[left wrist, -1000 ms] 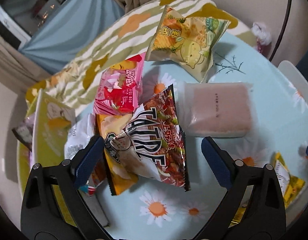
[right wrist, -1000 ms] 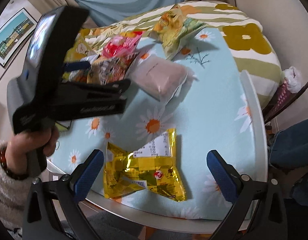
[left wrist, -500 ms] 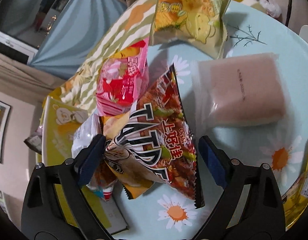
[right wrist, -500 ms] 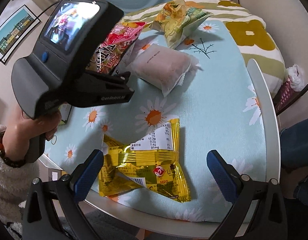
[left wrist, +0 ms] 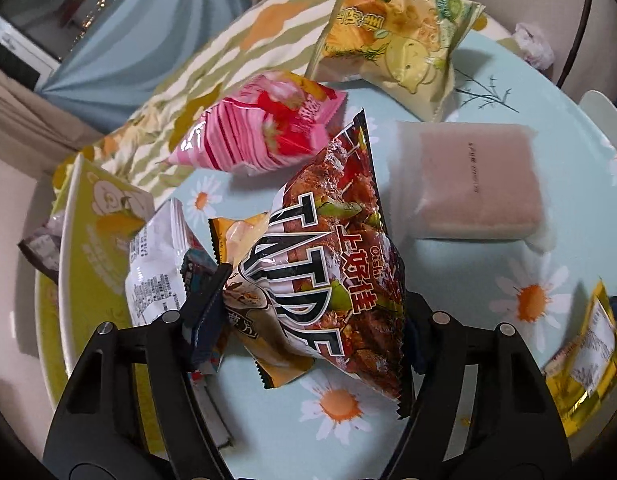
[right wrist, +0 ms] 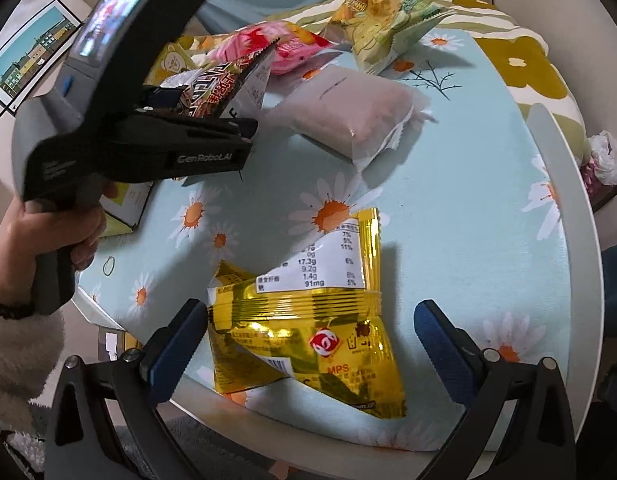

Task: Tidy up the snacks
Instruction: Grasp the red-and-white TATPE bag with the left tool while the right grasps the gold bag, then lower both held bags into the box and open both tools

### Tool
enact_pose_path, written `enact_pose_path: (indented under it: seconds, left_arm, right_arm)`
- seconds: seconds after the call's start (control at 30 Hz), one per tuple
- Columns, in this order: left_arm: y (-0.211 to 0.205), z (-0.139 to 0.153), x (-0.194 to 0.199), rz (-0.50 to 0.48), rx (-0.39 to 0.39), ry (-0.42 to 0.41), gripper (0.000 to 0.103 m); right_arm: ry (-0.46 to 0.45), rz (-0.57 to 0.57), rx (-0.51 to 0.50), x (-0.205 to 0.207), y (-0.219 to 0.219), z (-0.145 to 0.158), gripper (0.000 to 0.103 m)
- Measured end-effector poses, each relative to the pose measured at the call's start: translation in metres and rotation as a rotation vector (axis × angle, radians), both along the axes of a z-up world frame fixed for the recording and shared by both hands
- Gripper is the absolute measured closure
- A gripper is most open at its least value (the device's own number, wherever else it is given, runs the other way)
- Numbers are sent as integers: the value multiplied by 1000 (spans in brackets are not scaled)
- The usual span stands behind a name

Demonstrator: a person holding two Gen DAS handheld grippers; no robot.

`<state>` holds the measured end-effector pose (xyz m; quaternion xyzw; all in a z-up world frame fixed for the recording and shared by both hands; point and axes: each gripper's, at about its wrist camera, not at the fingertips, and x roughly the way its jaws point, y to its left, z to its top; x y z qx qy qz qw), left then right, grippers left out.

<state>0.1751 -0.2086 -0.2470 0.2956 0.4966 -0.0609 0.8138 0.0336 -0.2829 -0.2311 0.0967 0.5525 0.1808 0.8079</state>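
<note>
At the far left edge of the tabletop, which wears a light blue cloth with daisies, a yellow-green box with a cartoon bear lies flat. Beside it, to the right, stands a white snack bag, and a small yellow packet is partly hidden under the next bag.

The left hand-held gripper has just been closing its jaws, and the red-brown chip bag is between them: both blue pads press on its lower sides, so the bag is squeezed there and its top corner points up. In the right wrist view a hand holds this gripper by the handle, and the bag's top corner rises above its black body.

Behind the chip bag lies a pink striped bag, and farther back a yellow-green bag with a lemon drawing leans at the tabletop's far rim. To the right of the chip bag a pale pink block in a clear wrapper lies flat.

Farthest right, near the front edge, a gold foil bag lies with its nutrition label up. The right hand-held gripper is wide open, one finger on each side of this bag; the left pad is just beside the bag's edge and the right one stands apart from it.
</note>
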Motion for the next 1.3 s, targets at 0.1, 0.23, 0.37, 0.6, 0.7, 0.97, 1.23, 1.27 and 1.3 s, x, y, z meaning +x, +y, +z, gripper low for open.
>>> enact_pose_path:
  seconds: [0.1, 0.23, 0.37, 0.6, 0.7, 0.97, 1.23, 1.27, 1.3]
  left_arm:
    - [-1, 3, -6, -5, -19, 5, 32]
    - [-3, 7, -16, -7, -42, 7, 32]
    - [-4, 14, -25, -4, -69, 7, 32]
    - [-3, 28, -37, -1, -105, -2, 32]
    - [1, 38, -41, 8, -131, -14, 32]
    - [8, 79, -50, 35, -204, -78, 32]
    - [22, 131, -62, 76, -286, -178, 32]
    - [25, 138, -63, 83, -290, -196, 32]
    - [27, 144, -65, 90, -293, -211, 32]
  right_arm:
    - [-13, 21, -19, 0, 5, -1, 0]
    - [-28, 42, -41, 1, 12, 0, 6]
    - [-41, 57, -65, 3, 19, -1, 13]
    - [-55, 68, -72, 3, 24, 5, 32]
    - [-68, 64, -69, 3, 22, 12, 32]
    - [-111, 63, -72, 8, 17, 41, 32]
    - [-196, 90, -90, 17, 24, 80, 33]
    - [-211, 94, -87, 19, 25, 87, 33]
    - [-223, 99, -85, 20, 26, 94, 33]
